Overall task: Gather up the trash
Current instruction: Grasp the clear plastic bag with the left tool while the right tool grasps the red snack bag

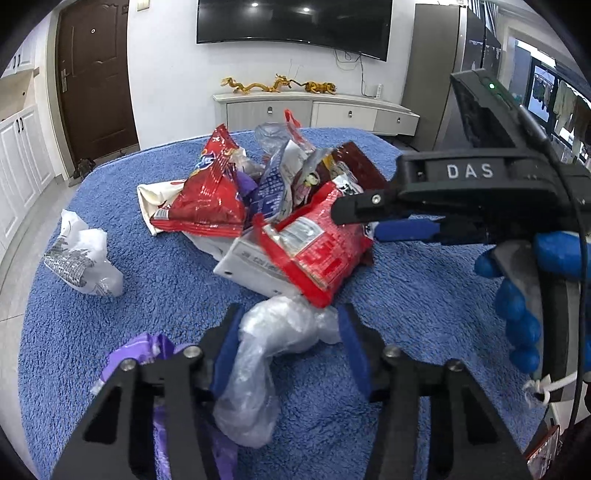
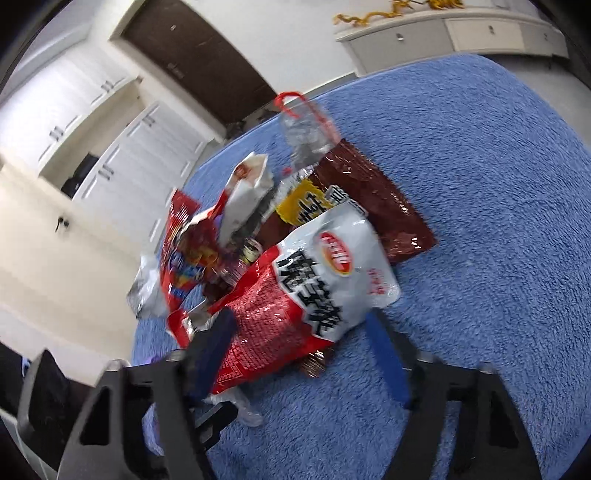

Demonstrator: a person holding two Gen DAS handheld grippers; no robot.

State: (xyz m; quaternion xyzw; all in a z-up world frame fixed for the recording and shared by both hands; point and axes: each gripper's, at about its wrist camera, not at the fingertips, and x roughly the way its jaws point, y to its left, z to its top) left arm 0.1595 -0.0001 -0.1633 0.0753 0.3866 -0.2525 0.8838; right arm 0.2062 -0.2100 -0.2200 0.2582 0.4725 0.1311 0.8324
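Left wrist view: one heap of snack wrappers [image 1: 273,206] on the blue fleece cover [image 1: 424,295]; one crumpled white bag [image 1: 83,258] apart at nine o'clock. Left gripper [image 1: 288,336] partly spread, straddling one crumpled clear plastic bag [image 1: 266,347]; pad contact uncertain. Right wrist view: right gripper [image 2: 303,347] partly spread around one red-and-white snack bag [image 2: 303,295]; its left pad touches, the right stands clear.

Ahead of my left gripper, a dark television [image 1: 293,27] hung above a white cabinet [image 1: 314,110] bearing golden dragon figures [image 1: 258,85]; a brown door [image 1: 94,81] stood far left.
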